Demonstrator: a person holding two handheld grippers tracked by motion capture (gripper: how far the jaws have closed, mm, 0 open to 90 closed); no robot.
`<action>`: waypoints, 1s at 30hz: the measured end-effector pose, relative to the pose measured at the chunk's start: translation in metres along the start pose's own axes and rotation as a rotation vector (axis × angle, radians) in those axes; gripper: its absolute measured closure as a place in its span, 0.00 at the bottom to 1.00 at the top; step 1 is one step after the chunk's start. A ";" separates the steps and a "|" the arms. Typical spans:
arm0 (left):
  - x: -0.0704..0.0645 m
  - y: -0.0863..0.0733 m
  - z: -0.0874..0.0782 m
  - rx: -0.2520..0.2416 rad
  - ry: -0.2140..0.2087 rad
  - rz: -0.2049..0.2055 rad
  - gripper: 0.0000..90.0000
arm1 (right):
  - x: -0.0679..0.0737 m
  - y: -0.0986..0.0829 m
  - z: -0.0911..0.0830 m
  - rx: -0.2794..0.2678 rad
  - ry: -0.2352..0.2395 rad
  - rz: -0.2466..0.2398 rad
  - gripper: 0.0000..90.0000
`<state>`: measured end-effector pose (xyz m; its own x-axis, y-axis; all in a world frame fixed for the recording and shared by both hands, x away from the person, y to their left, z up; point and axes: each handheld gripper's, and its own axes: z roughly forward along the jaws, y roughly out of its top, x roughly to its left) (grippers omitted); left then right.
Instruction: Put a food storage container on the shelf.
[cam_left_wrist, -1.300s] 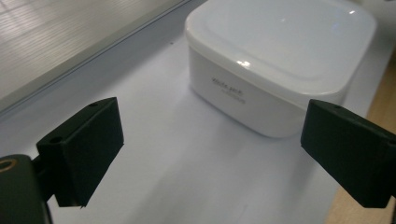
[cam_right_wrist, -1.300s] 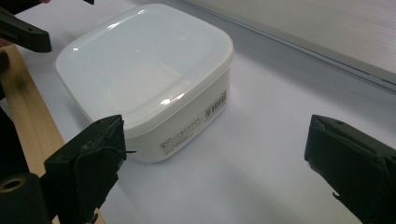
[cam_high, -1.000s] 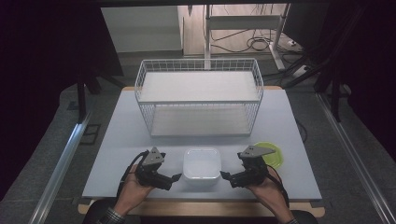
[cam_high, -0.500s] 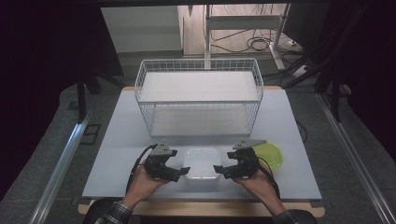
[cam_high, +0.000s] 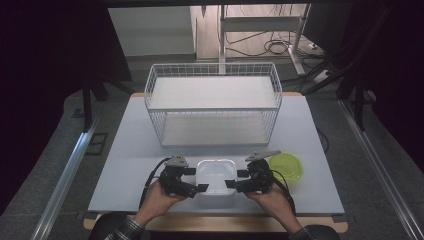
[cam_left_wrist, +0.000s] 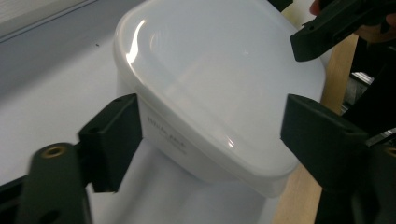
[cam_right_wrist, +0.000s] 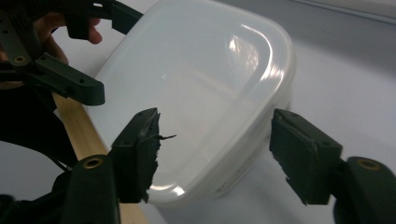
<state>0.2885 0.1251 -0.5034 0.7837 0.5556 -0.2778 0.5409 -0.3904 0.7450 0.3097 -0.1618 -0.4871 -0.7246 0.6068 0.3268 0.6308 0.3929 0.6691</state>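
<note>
At the table's near edge, the left gripper (cam_high: 200, 188), jaws spread wide, flanks one side of a white plastic container (cam_high: 216, 176) while the right gripper (cam_high: 231, 183), jaws equally wide, flanks the other; a green lid (cam_high: 286, 167) lies just right, a wire basket (cam_high: 213, 107) behind.

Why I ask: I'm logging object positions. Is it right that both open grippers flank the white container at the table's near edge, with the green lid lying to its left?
Not quite: the green lid lies to the right of the white container, beside the right gripper, as the high view shows. The rest holds: left gripper and right gripper are open, flanking the container at the table's near edge.
</note>
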 end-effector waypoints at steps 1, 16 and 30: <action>-0.001 -0.001 -0.002 -0.001 0.001 0.002 0.29 | 0.001 -0.001 -0.002 0.002 -0.002 0.007 0.43; -0.010 -0.003 -0.019 -0.086 0.143 -0.055 0.82 | 0.004 -0.002 -0.021 -0.056 -0.066 0.078 0.87; -0.007 0.004 -0.022 -0.122 0.167 -0.077 0.87 | 0.012 0.002 -0.021 -0.167 -0.161 -0.024 0.87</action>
<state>0.2782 0.1355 -0.4848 0.6747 0.6980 -0.2399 0.5483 -0.2565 0.7959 0.2962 -0.1678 -0.4678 -0.6767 0.7065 0.2072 0.5493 0.2972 0.7810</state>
